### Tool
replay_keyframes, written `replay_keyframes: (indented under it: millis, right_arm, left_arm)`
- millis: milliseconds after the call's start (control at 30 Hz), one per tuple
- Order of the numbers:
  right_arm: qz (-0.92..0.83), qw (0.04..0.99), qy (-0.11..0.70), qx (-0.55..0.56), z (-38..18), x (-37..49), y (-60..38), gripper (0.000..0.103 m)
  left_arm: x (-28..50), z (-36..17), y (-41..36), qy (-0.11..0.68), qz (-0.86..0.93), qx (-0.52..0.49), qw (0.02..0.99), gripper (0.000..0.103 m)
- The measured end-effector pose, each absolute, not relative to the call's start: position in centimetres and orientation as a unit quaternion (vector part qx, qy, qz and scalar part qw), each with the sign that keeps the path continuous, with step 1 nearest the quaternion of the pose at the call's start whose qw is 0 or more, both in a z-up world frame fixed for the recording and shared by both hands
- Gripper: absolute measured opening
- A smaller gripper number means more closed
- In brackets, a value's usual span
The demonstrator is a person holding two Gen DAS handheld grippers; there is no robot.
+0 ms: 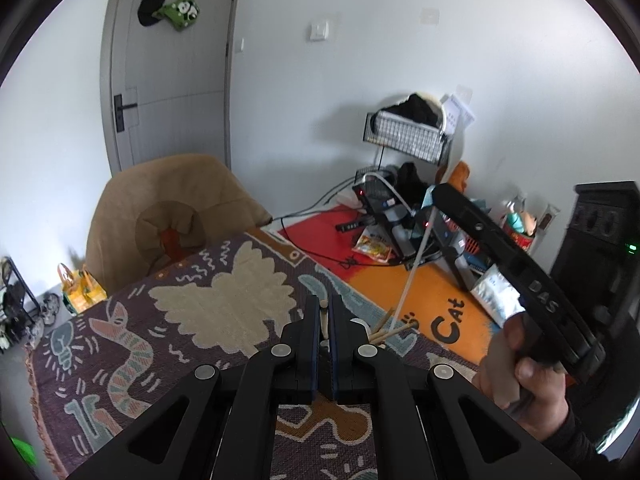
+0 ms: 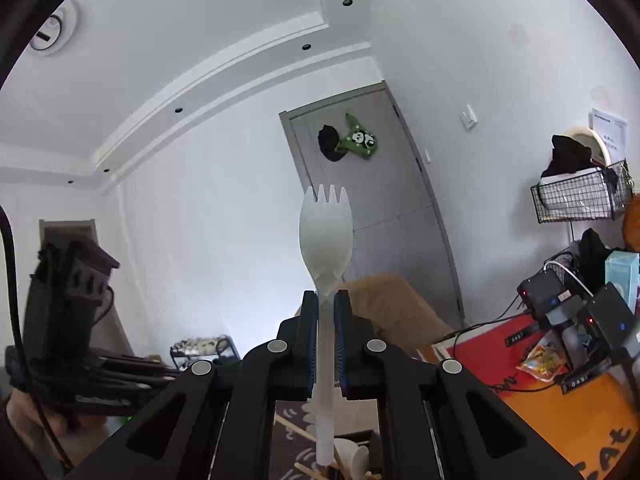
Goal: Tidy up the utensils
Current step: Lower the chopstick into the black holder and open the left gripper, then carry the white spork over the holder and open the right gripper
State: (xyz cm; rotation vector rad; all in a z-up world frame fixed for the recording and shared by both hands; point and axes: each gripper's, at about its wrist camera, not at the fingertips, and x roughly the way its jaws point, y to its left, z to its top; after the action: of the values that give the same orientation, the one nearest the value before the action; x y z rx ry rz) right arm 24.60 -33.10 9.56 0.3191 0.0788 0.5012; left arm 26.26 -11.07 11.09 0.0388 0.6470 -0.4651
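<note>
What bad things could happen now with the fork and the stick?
1. The right gripper is shut on the white plastic fork low on its thin handle, with the wide head far above, so the fork might tilt or slip.
2. The left gripper pinches only a thin wooden stick, which could twist or drop onto the patterned cloth.
3. In the left view the right gripper's body is close, so they might bump.
</note>
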Motion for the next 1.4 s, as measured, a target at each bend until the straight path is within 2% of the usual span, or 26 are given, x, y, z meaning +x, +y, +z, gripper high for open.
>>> replay_keyframes:
  millis: [400, 500, 533, 567, 600, 633, 667, 700, 1133, 1400]
  right_arm:
    - [0.244, 0.956, 0.039, 0.16, 8.8, 24.4, -33.7, 0.01]
    - [0.244, 0.957, 0.04, 0.153, 8.9, 24.6, -33.5, 0.01]
    - [0.244, 0.957, 0.041, 0.152, 8.9, 24.8, -33.4, 0.01]
    - [0.244, 0.957, 0.041, 0.151, 9.0, 25.0, -33.3, 0.01]
    - [0.245, 0.957, 0.041, 0.151, 9.0, 25.1, -33.2, 0.01]
    - [0.247, 0.956, 0.042, 0.152, 9.1, 25.3, -33.1, 0.01]
    - [0.248, 0.956, 0.041, 0.153, 9.2, 25.4, -33.0, 0.01]
    - [0.251, 0.955, 0.04, 0.151, 9.4, 25.6, -32.7, 0.01]
    - [0.271, 0.952, 0.031, 0.139, 10.7, 27.0, -30.2, 0.01]
    - [0.265, 0.956, 0.056, 0.112, 9.6, 29.6, -28.8, 0.01]
  left_arm:
    - [28.5, 8.7, -12.1, 0.333, -0.229, 0.0, 0.915, 0.004]
    - [28.7, 8.8, -11.8, 0.345, -0.247, -0.022, 0.905, 0.009]
    - [28.6, 9.0, -11.7, 0.343, -0.248, -0.025, 0.905, 0.017]
    - [28.4, 9.1, -11.5, 0.339, -0.247, -0.027, 0.907, 0.033]
    - [28.1, 9.3, -11.1, 0.329, -0.242, -0.029, 0.912, 0.041]
    - [27.8, 9.5, -10.7, 0.321, -0.236, -0.033, 0.917, 0.055]
    - [27.5, 9.7, -10.0, 0.31, -0.231, -0.041, 0.921, 0.063]
    - [27.3, 9.8, -9.4, 0.304, -0.228, -0.048, 0.924, 0.064]
    - [27.0, 8.9, -4.0, 0.304, -0.193, -0.093, 0.928, 0.066]
    - [26.6, 7.9, -1.7, 0.302, -0.183, -0.112, 0.929, 0.066]
